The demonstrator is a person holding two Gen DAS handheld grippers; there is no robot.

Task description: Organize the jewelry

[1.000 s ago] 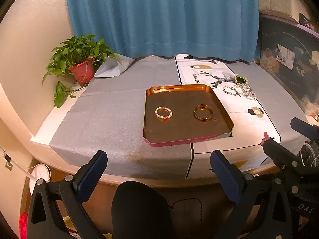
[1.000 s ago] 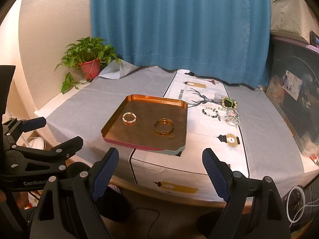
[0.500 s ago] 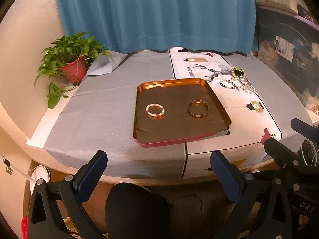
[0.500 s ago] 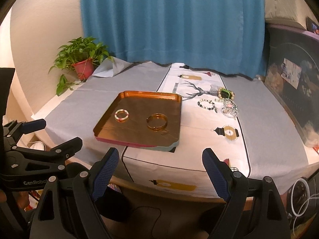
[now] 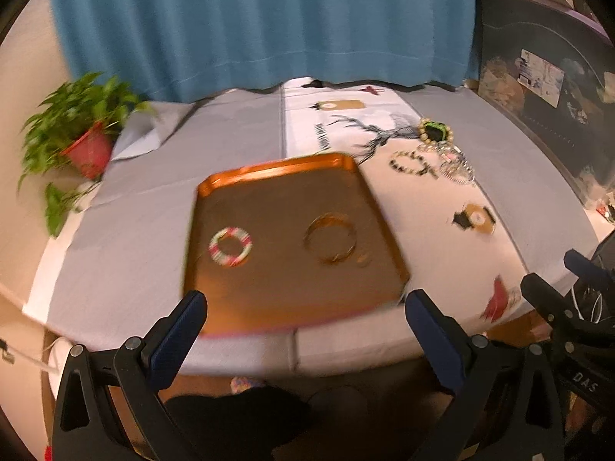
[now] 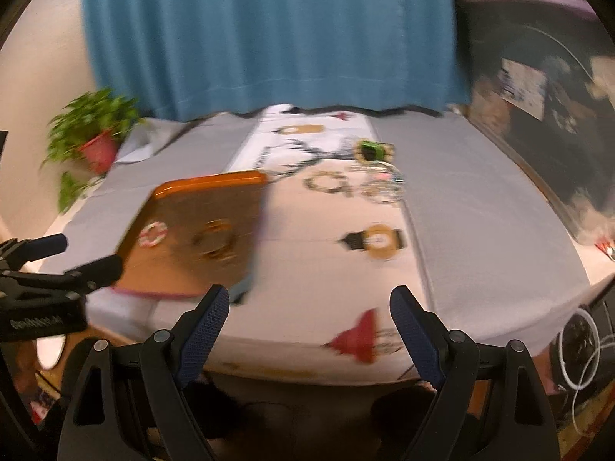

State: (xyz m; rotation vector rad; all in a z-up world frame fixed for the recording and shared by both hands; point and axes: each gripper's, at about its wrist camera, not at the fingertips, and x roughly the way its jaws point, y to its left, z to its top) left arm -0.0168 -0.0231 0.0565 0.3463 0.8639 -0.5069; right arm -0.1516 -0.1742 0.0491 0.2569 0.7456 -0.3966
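Note:
An orange tray [image 5: 238, 176] [image 6: 177, 192] lies on the grey-covered table. In it are a pink-and-white beaded bracelet [image 5: 230, 246] [image 6: 153, 233] and a gold bangle [image 5: 329, 238] [image 6: 215, 240]. Several loose pieces lie on the white runner behind and right of the tray: a dark beaded bracelet [image 5: 409, 163] [image 6: 326, 183], a green-and-pearl piece [image 5: 434, 131] [image 6: 372, 150] and a silvery piece [image 5: 455, 165] [image 6: 384, 186]. My left gripper [image 5: 305, 311] is open and empty at the tray's near edge. My right gripper [image 6: 309, 305] is open and empty at the table's front edge.
A potted plant [image 5: 82, 134] stands at the table's far left. A blue curtain [image 5: 265, 19] hangs behind. A dark headboard [image 5: 546, 107] runs along the right. White cables [image 6: 584, 353] hang at the lower right. The white runner [image 6: 346, 261] crosses the table's middle.
Both grippers have moved forward toward the table; the tray and jewelry appear larger and nearer. Both stay open and empty. The current frames are blurred by motion.

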